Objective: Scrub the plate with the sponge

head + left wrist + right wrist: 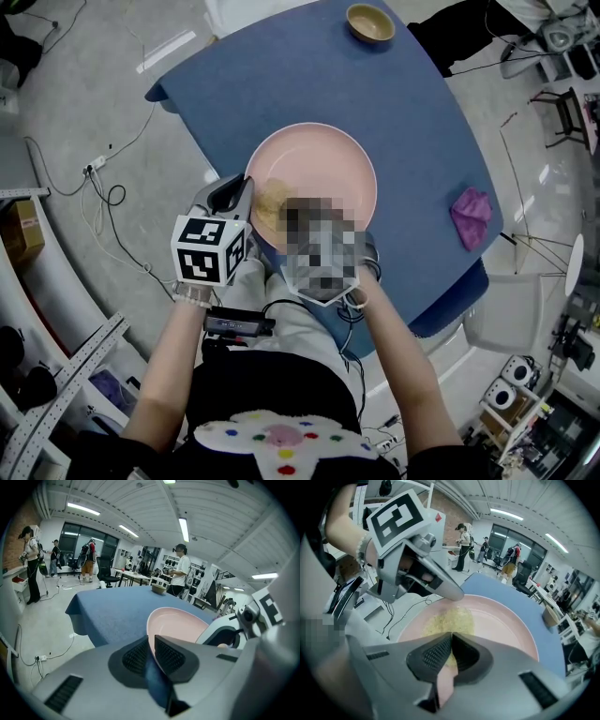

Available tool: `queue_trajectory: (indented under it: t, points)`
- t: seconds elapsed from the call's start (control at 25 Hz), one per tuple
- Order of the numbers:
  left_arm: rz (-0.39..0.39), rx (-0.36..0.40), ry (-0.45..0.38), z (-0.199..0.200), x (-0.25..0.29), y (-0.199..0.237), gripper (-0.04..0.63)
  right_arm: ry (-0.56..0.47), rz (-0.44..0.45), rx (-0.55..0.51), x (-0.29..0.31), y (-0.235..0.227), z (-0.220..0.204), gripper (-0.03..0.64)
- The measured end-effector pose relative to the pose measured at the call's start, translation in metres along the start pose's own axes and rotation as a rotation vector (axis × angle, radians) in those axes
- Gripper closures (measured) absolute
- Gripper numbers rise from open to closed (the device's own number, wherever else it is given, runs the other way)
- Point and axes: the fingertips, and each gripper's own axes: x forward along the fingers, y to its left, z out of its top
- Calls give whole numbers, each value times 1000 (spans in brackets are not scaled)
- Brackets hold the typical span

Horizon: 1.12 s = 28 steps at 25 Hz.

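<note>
The round pink plate (323, 164) sits at the near edge of the blue bench (281, 84), its near-left rim clamped in the closed fingers (171, 656) of the left gripper (151, 641), which must hold firm against sliding. The right gripper (451, 641), fingers pinched on the flat yellow sponge (450, 618) at the plate's near-left, should press it flat and sweep overlapping strokes toward the far right

One plate (323, 159); one sponge (272, 202); one bowl (370, 22) (far table corner); one purple cloth (471, 216); one table (281, 84); two grippers: left gripper (151, 640), right gripper (451, 639).
</note>
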Motion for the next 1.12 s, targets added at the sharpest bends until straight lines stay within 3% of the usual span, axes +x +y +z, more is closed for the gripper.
queue_trajectory:
  t: [0.4, 0.8, 1.12]
  points:
    - [-6, 2, -1, 1, 0, 1, 545, -5, -161, 86, 8, -58, -1, 604]
    - [-10, 3, -2, 0, -2, 1, 545, 34, -292, 205, -4, -105, -28, 604]
    - [-11, 4, -3, 1, 0, 0, 545, 72, -330, 236, -15, -123, -48, 604]
